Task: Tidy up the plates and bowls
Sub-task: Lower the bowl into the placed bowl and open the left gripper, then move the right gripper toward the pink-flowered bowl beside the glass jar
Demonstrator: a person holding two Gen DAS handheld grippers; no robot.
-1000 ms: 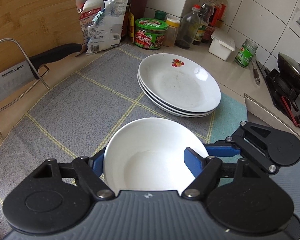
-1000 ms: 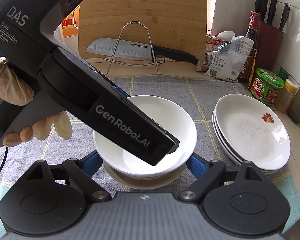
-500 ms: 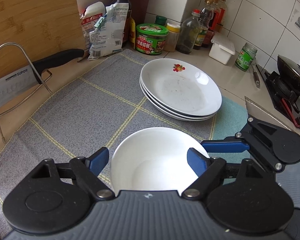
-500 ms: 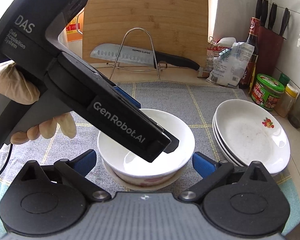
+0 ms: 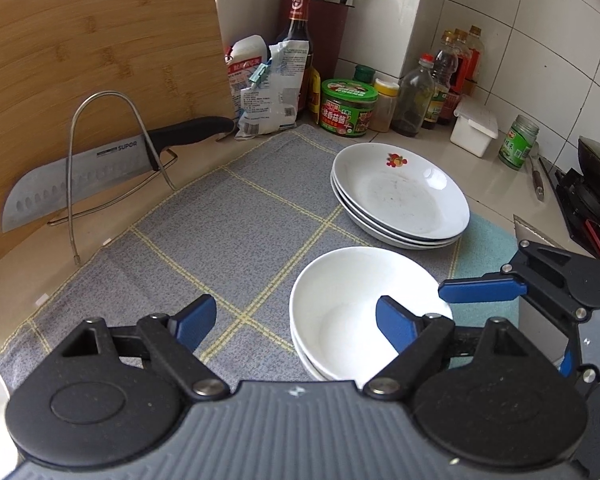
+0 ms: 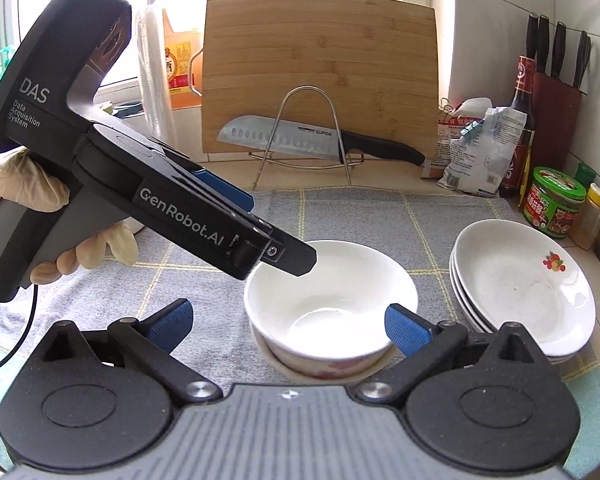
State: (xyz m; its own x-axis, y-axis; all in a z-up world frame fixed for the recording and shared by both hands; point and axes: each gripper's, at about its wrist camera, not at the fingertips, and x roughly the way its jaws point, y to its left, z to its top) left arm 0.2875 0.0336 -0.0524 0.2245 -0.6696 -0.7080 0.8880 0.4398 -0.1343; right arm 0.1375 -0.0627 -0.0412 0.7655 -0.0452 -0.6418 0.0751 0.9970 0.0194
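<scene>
Right wrist view: bowls (image 6: 330, 312) nested on cloth (image 6: 360, 216), left of plates (image 6: 524, 292). My right jaws (image 6: 288, 322) just opened wide, straddling stack, holding nothing. My left jaws (image 5: 296, 320) just opened too, clear. Risk: pad clips rim on retreat, tips stack.

- Right gripper (image 6: 288, 322), bottom of frame, jaws wide apart either side of stacked bowls (image 6: 330, 300), not touching.
- Plates (image 6: 524, 288) at right.
- Left gripper (image 6: 260, 236) enters from upper left.
</scene>
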